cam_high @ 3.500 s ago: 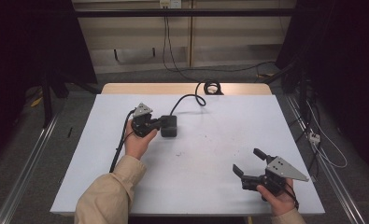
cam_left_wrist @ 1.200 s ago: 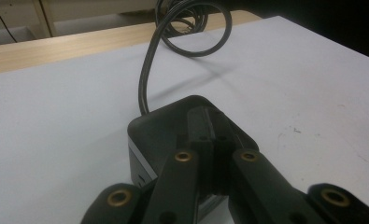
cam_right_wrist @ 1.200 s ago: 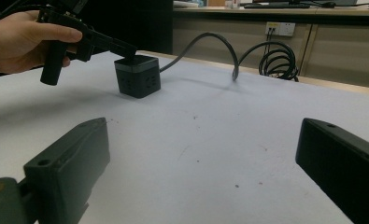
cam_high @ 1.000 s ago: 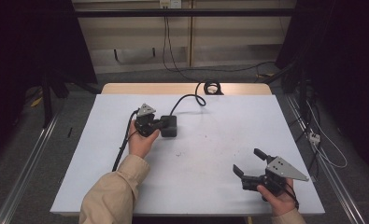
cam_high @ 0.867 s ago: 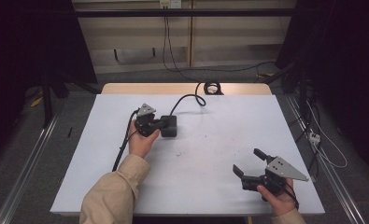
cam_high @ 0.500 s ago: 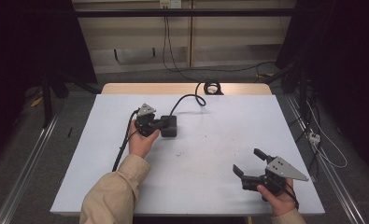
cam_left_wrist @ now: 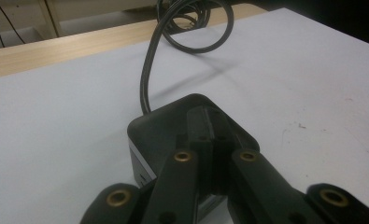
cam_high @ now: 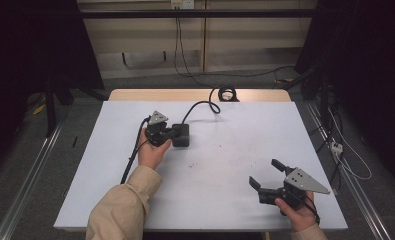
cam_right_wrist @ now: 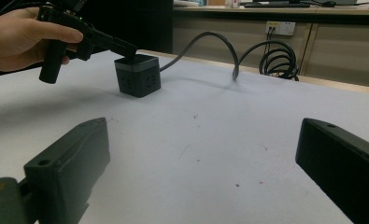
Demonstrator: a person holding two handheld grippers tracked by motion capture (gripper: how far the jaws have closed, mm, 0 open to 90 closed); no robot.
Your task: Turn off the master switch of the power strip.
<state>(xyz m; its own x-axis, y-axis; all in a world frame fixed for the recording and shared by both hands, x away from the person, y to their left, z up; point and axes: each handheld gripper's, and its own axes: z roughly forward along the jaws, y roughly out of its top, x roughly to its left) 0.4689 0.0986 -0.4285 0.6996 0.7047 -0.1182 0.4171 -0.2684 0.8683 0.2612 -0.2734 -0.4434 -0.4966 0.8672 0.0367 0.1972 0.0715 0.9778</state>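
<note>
The black cube [cam_high: 180, 135] with its cord [cam_high: 201, 105] sits on the table [cam_high: 235, 130]. The left gripper [cam_left_wrist: 210, 140], jaws pressed together, rests on its top. The right gripper [cam_high: 265, 179] hangs spread wide, well apart.

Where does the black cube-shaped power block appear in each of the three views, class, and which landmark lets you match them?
High view: the power block sits left of centre on the white table, at the left gripper tips.
Left gripper view: lower centre, just beyond the near-closed jaws.
Right gripper view: upper left, under the left gripper.
Shared landmark: its grey cable looping to a coil at the far edge.
</note>
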